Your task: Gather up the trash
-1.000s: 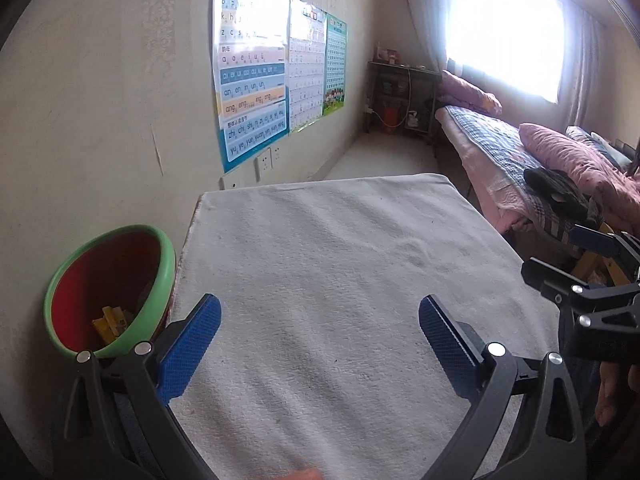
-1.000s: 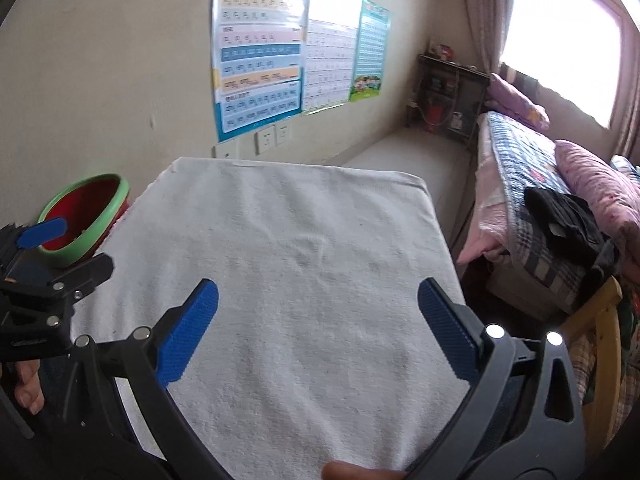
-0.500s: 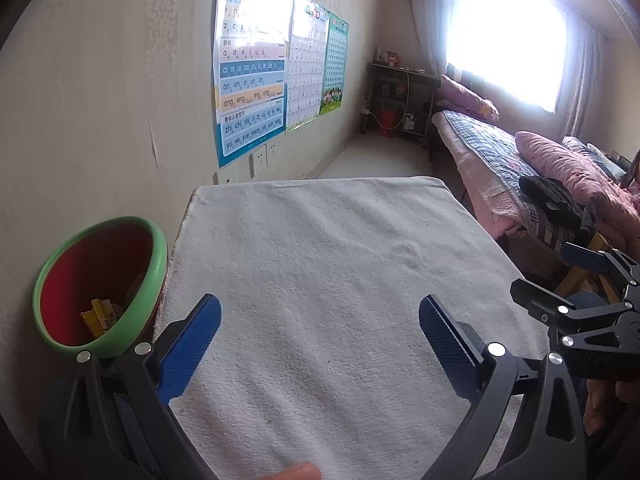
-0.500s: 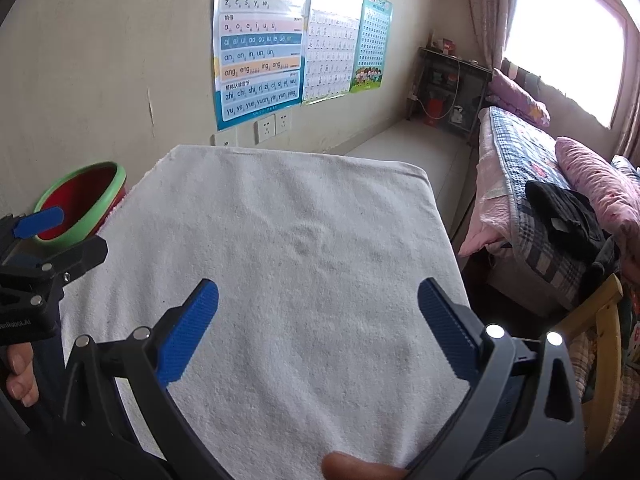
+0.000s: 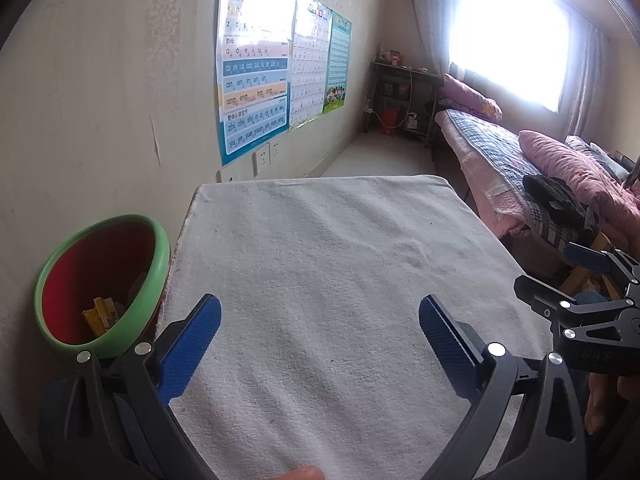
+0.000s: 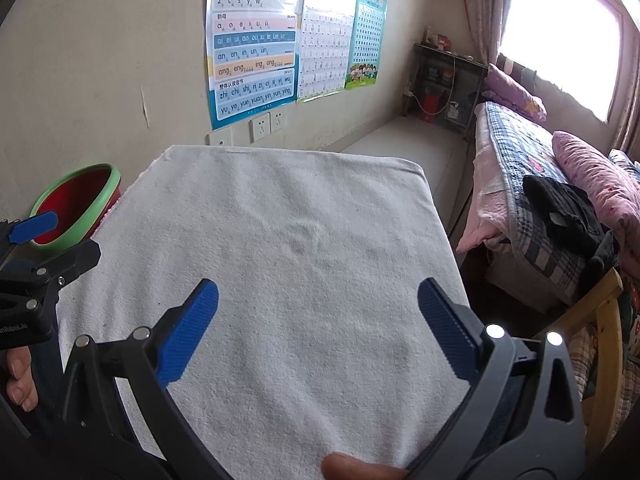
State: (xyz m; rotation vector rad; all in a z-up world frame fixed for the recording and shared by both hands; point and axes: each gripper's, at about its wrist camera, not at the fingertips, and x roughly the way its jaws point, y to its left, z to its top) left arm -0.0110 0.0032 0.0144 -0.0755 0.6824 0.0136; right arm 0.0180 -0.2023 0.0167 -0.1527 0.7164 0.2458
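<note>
A green-rimmed red bin [image 5: 102,280] stands at the table's left edge by the wall, with yellow trash [image 5: 102,314] inside; it also shows in the right wrist view [image 6: 78,206]. My left gripper [image 5: 320,334] is open and empty above the white towel-covered table [image 5: 328,248], just right of the bin. My right gripper [image 6: 318,330] is open and empty over the table's near right part. Each gripper shows at the edge of the other's view. I see no loose trash on the towel.
Posters [image 6: 254,36] and wall sockets [image 6: 268,124] are on the wall behind the table. A bed [image 6: 532,184] with pink pillows and dark clothes lies to the right. A wooden chair [image 6: 604,320] stands near the table's right side.
Both views have tilted up and back slightly; the bin sits a little lower and further left in the left wrist view. Both grippers remain open and empty.
</note>
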